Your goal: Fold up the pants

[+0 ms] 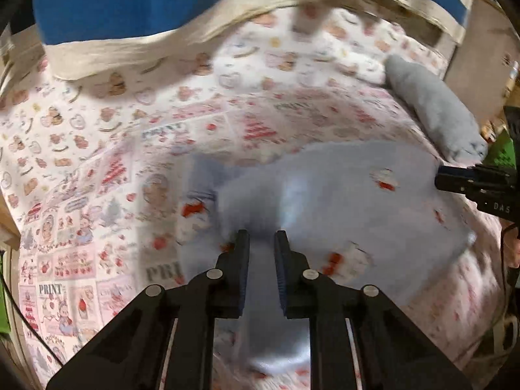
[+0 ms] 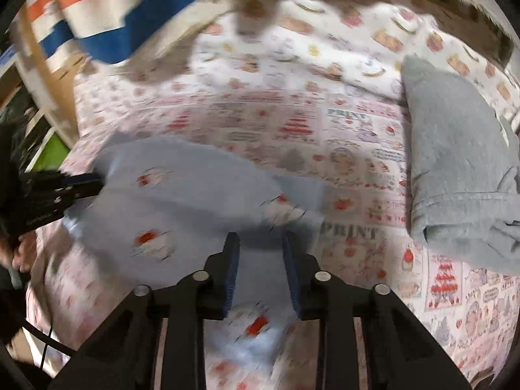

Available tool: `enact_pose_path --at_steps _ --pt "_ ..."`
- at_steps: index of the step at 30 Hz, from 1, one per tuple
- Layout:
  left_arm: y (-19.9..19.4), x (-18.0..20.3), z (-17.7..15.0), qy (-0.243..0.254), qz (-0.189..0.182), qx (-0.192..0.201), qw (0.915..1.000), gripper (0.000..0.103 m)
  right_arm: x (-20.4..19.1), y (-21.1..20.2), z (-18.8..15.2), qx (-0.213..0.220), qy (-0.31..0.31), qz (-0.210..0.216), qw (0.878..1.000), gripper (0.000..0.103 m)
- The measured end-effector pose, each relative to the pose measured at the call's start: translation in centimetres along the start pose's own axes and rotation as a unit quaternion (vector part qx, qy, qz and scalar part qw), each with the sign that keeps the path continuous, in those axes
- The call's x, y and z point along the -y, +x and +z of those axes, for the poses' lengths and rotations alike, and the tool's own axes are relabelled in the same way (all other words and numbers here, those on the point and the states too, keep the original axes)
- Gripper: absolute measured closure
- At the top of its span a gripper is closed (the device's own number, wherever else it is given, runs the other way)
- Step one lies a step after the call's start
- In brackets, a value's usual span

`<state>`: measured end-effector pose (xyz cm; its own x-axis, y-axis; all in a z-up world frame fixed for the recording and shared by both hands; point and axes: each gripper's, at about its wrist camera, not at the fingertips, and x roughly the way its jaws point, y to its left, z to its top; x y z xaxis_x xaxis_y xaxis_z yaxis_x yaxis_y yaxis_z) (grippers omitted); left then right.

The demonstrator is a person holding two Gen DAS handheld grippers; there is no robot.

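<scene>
- Left gripper [image 1: 261,237] fingers slightly apart, over the pale blue cotton pants with red-and-white prints [image 1: 341,195], gripping nothing
- Right gripper [image 2: 260,240] fingers likewise parted, empty above them

A: Both views motion-blurred, worst on the light blue pants [image 1: 341,195] and far striped fabric [image 1: 107,16].
B: Even indoor light, soft shadows, heavy fisheye bend, dark corners.

Pale blue pants [image 1: 341,201] with small red-and-white motifs lie spread, partly folded and blurred, on the patterned bed [image 1: 81,149]
</scene>
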<state>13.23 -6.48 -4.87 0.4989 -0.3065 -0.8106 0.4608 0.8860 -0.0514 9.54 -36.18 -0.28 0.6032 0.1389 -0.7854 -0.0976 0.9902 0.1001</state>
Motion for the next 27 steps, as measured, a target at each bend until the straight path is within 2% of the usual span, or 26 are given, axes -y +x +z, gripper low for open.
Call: enact_pose_path --at_steps 4,7,10,14,15,17,20,22,24,27 --pt "0.7 -1.4 0.3 -0.009 0.016 -0.003 0.9998 0.088 2.0 2.2 0.5 -0.011 0.047 -0.001 0.999 0.075" --pt "1.2 -2.0 0.1 -0.014 0.022 -0.011 0.9996 0.088 2.4 2.4 0.9 -0.002 0.045 -0.015 0.999 0.075" --pt "0.7 -2.3 0.0 -0.031 0.016 -0.01 0.9993 0.088 3.0 2.2 0.8 0.006 0.055 -0.013 0.998 0.075" --pt "-3.3 -0.4 0.0 -0.028 -0.005 0.049 0.9984 0.088 2.3 -1.4 0.7 0.072 0.056 0.012 0.996 0.075" --pt "-4.4 0.3 0.0 -0.026 -0.017 0.064 0.9975 0.089 1.3 -3.1 0.6 0.102 0.035 0.014 0.994 0.075" --pt "-5.6 2.2 -0.2 -0.02 -0.053 0.076 0.9955 0.091 -0.3 -5.0 0.6 0.124 0.017 0.04 0.991 0.075" --pt "-5.4 5.2 -0.8 0.002 -0.095 0.071 0.9929 0.092 -3.5 -5.6 0.2 0.108 0.005 0.103 0.989 0.075" --pt "-4.3 6.6 -1.4 0.006 -0.093 0.065 0.9935 0.092 -5.2 -5.3 -0.5 0.109 0.003 0.105 0.988 0.075" --pt "-2.8 6.6 -1.8 -0.012 -0.087 0.051 0.9948 0.092 -6.5 -4.6 -1.3 0.11 0.003 0.104 0.988 0.075" --pt "-1.5 6.1 -1.9 -0.035 -0.091 0.026 0.9949 0.092 -6.9 -1.5 -2.1 0.065 0.037 0.15 0.986 0.075"
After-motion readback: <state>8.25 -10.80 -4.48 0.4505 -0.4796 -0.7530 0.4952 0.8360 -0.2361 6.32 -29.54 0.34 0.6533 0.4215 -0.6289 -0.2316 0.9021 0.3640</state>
